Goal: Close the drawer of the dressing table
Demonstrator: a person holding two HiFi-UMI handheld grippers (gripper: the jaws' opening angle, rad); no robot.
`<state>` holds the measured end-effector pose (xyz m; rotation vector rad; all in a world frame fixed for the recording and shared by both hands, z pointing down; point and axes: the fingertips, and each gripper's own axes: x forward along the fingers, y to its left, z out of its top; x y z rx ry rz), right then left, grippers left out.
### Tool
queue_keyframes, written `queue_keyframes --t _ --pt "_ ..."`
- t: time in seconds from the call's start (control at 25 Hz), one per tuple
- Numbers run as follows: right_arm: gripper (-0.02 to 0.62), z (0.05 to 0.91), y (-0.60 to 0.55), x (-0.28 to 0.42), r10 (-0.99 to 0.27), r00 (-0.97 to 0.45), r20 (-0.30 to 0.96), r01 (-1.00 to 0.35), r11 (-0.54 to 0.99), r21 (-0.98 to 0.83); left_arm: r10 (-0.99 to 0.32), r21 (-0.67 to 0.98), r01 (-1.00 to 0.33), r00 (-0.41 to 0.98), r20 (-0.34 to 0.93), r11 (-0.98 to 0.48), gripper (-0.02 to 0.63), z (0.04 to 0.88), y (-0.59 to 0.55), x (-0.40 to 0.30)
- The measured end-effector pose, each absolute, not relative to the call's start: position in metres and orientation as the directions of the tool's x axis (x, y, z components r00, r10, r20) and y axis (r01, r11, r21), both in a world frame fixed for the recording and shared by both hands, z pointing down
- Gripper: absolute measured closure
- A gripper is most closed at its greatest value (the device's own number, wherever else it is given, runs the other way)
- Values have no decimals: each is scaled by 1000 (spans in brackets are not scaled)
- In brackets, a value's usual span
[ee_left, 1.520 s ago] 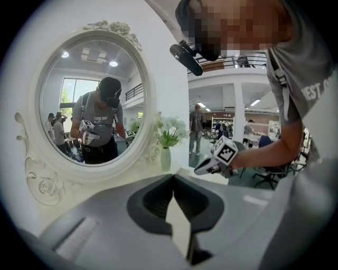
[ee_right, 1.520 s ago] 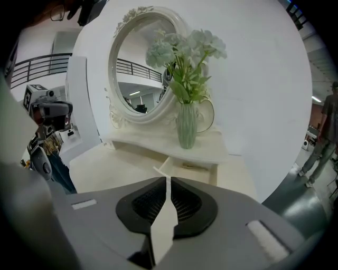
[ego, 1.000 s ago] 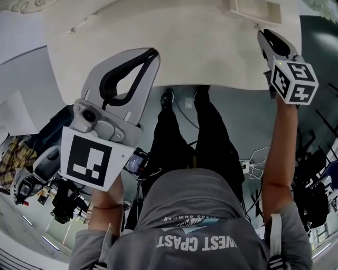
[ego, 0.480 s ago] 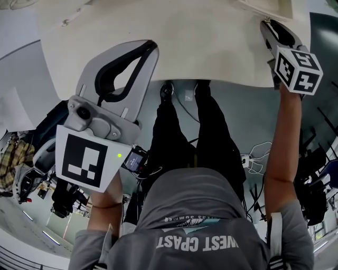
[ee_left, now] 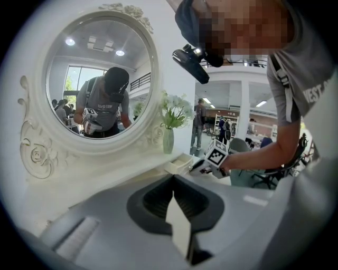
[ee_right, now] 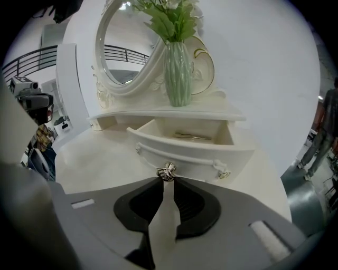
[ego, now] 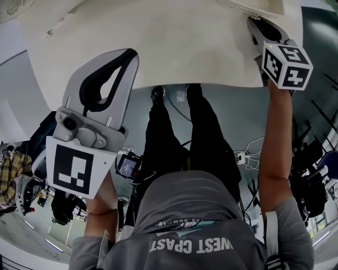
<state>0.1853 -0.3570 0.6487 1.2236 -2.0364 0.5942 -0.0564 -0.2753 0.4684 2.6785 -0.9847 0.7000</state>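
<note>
The small white drawer (ee_right: 185, 153) of the dressing table stands pulled out, with a thin gold item (ee_right: 193, 136) inside. Its silver knob (ee_right: 167, 172) sits right at the tips of my right gripper (ee_right: 166, 182). The jaws are closing to a narrow seam with nothing between them. In the head view the right gripper (ego: 254, 22) points at the drawer (ego: 264, 7) at the top right. My left gripper (ego: 131, 54) hovers over the white table top (ego: 200, 47), jaws together and empty. From the left gripper (ee_left: 173, 186) view, the drawer (ee_left: 179, 162) and right gripper (ee_left: 196, 167) show beyond.
A round white-framed mirror (ee_left: 100, 84) stands at the table's back. A green vase of flowers (ee_right: 179, 68) sits on the shelf (ee_right: 174, 112) above the drawer. The person's legs (ego: 185, 137) stand at the table's front edge.
In the head view the left gripper has drifted left and down. The right gripper's tips stay at the drawer front, and both hands have sunk a little.
</note>
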Motion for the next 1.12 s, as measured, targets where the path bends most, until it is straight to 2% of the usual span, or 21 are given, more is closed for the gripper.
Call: queue_keyframes --t 1.12 --pt "539 649 -383 194 -555 -299 776 -891 454 -18 -587 4 -672 649 484 -740 603 451 -283 -65"
